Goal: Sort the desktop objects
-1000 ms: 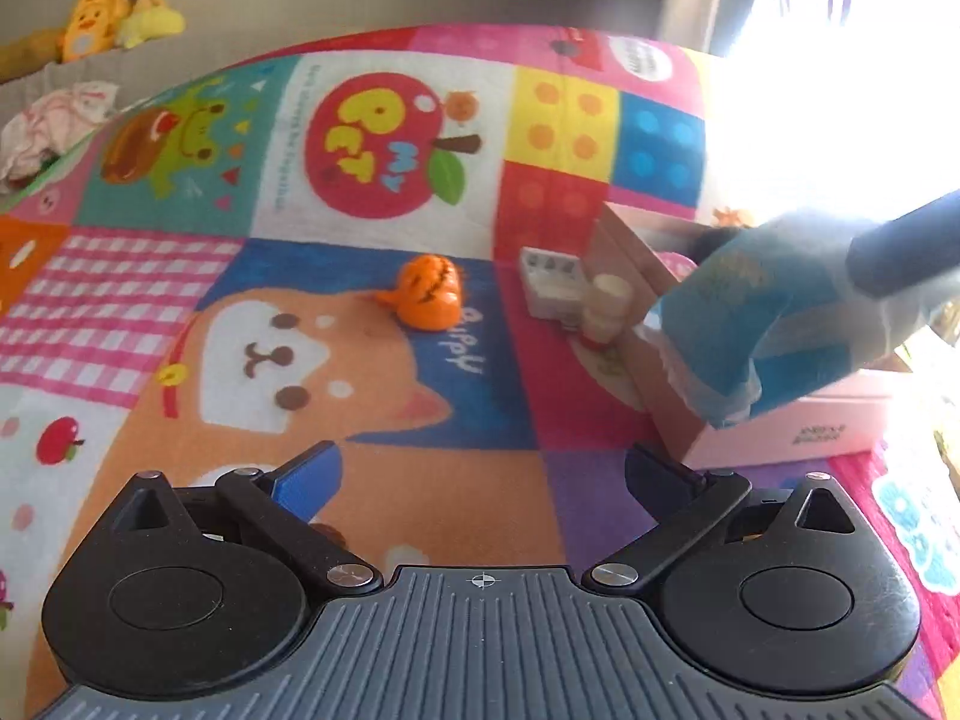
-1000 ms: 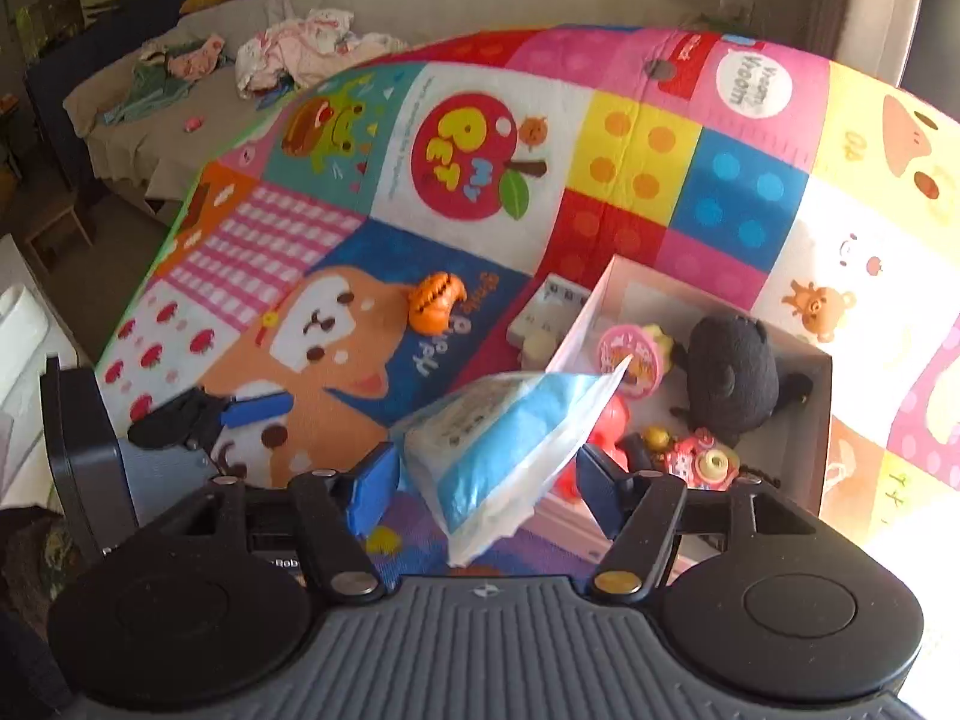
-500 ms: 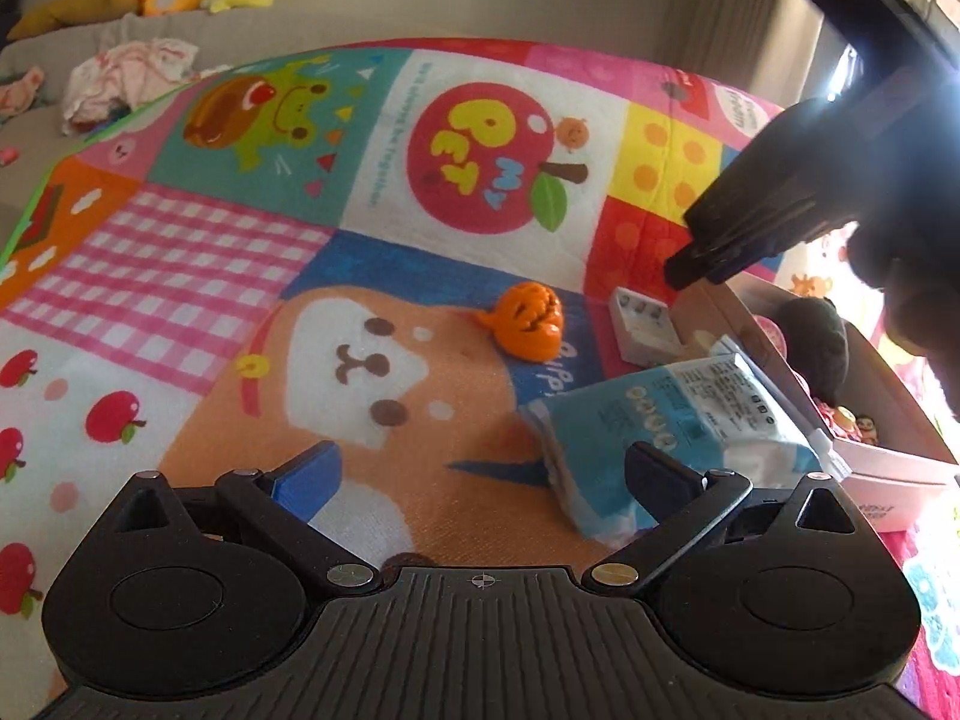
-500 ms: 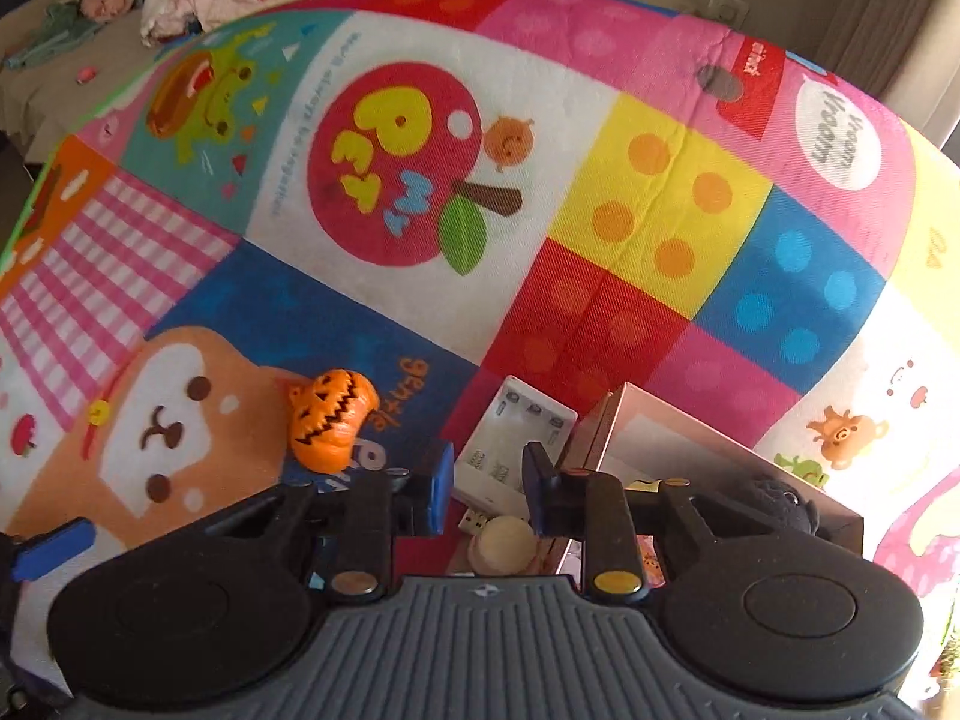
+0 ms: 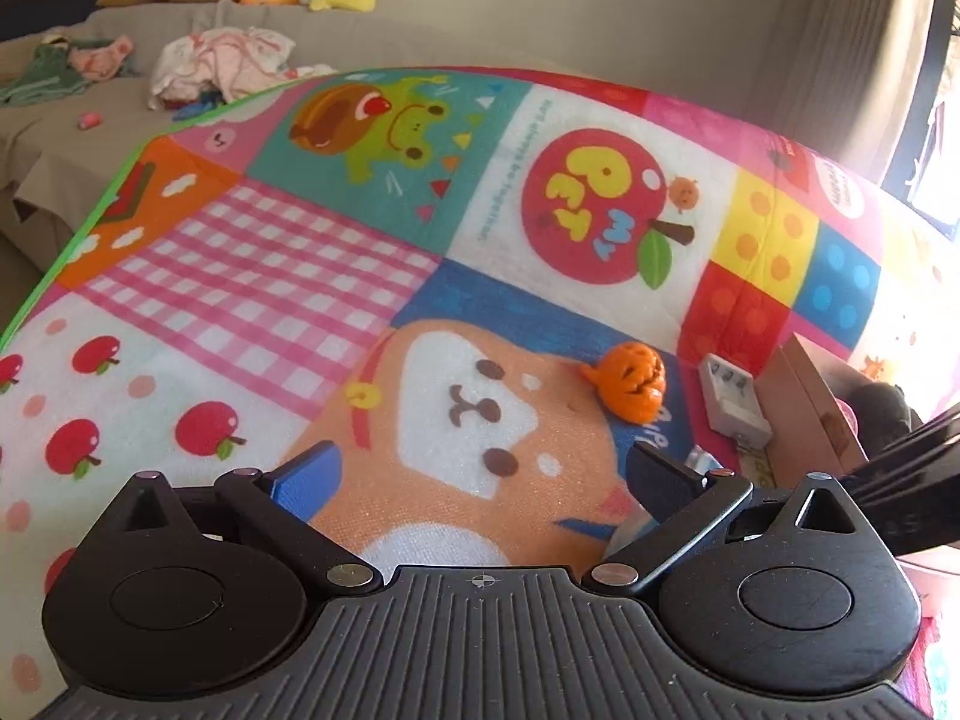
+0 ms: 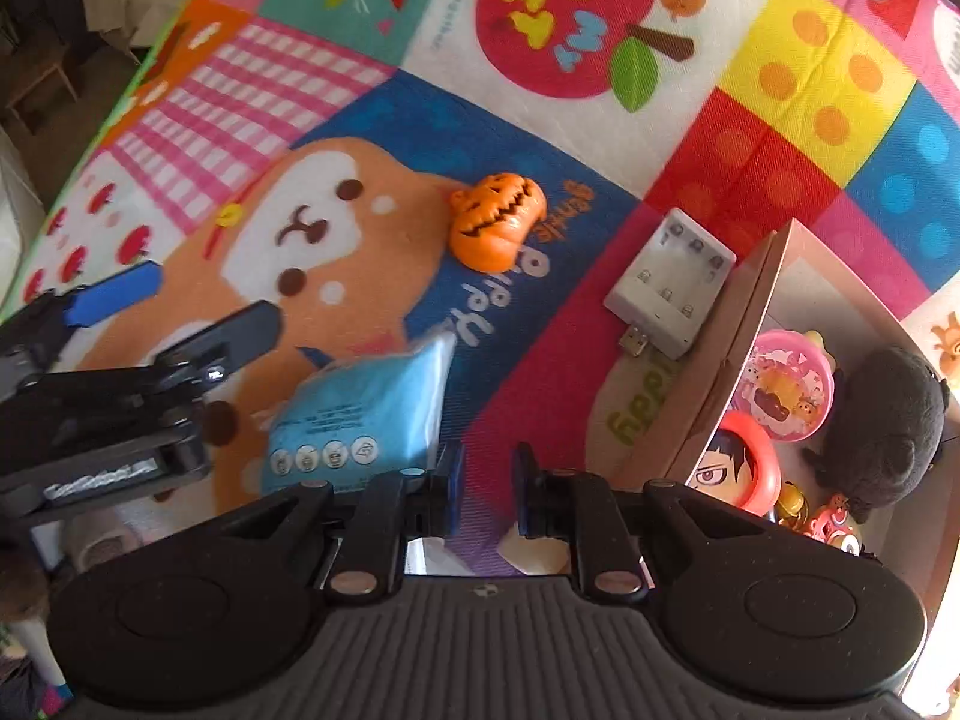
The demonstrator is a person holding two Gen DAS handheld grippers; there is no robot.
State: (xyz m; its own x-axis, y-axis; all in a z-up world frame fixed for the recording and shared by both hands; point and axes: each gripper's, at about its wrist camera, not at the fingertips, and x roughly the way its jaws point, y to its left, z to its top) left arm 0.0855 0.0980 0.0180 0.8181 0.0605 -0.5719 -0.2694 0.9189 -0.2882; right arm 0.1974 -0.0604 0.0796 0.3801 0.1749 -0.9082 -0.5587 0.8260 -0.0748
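A blue tissue pack (image 6: pixel 366 414) lies on the colourful mat (image 6: pixel 540 360), just left of my right gripper (image 6: pixel 487 489) and free of it. The right gripper's jaws are closing, nearly together, with nothing between them. An orange pumpkin toy (image 6: pixel 498 222) and a white battery charger (image 6: pixel 672 282) lie farther out on the mat. My left gripper (image 5: pixel 483 474) hovers open over the dog picture; its fingers frame nothing. The pumpkin (image 5: pixel 630 381) and charger (image 5: pixel 732 402) sit ahead and to its right. Only a corner of the pack (image 5: pixel 699 457) shows behind its right finger.
A cardboard box (image 6: pixel 720 360) stands at the right with a black plush (image 6: pixel 882 426), a pink round toy (image 6: pixel 792 384) and a red disc (image 6: pixel 738 462) inside. A cream object (image 6: pixel 534 549) lies under the right gripper's fingers. A sofa with clothes (image 5: pixel 222 60) lies beyond the mat.
The right gripper let go of the tissue pack, which now lies on the mat. Its jaws closed and it sank lower beside the box. The left gripper slid left.
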